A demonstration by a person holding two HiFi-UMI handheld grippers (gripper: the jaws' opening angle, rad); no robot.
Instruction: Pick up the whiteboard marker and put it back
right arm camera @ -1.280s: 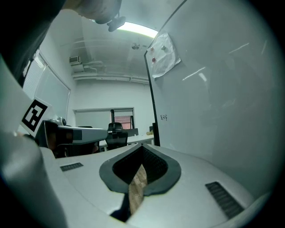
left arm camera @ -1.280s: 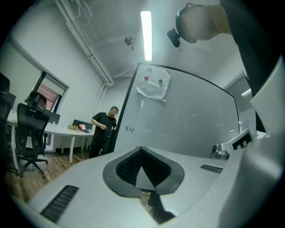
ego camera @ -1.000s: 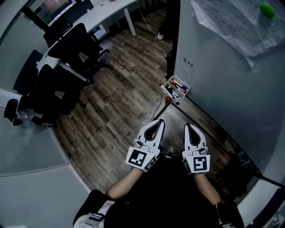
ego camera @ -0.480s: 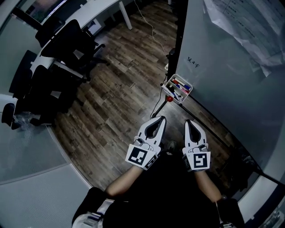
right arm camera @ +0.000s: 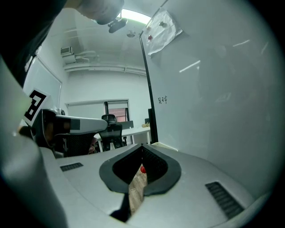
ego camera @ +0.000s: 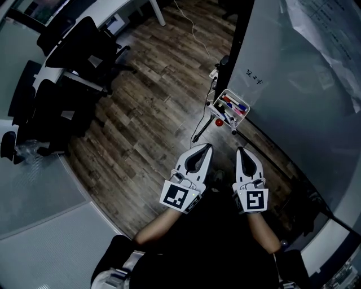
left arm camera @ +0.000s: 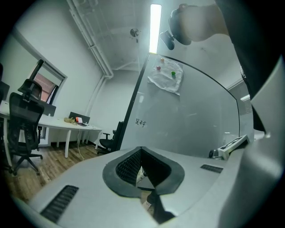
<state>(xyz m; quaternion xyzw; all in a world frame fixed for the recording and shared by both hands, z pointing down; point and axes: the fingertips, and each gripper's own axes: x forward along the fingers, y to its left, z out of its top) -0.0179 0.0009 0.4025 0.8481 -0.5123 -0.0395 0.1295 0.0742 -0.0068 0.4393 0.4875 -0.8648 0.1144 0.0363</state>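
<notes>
A small white tray [ego camera: 232, 108] hangs at the foot of the whiteboard [ego camera: 304, 84] and holds several markers [ego camera: 234, 105], red, blue and black. Which of them is the task's marker I cannot tell. My left gripper [ego camera: 205, 147] and right gripper [ego camera: 241, 150] are held side by side above the wooden floor, short of the tray, both pointing toward it. Both are shut with nothing between the jaws, as the left gripper view [left arm camera: 141, 149] and the right gripper view [right arm camera: 142, 147] confirm.
A red knob [ego camera: 219, 122] sits on the board stand just below the tray. Crumpled paper sheets [ego camera: 333, 28] hang on the board's upper part. Black office chairs [ego camera: 84, 48] and a white desk [ego camera: 121, 14] stand at the far left, with a cable [ego camera: 194, 34] on the floor.
The head view has shifted, so the tray sits a little further right in the picture. Both grippers drifted slightly with it and stay shut, side by side.
</notes>
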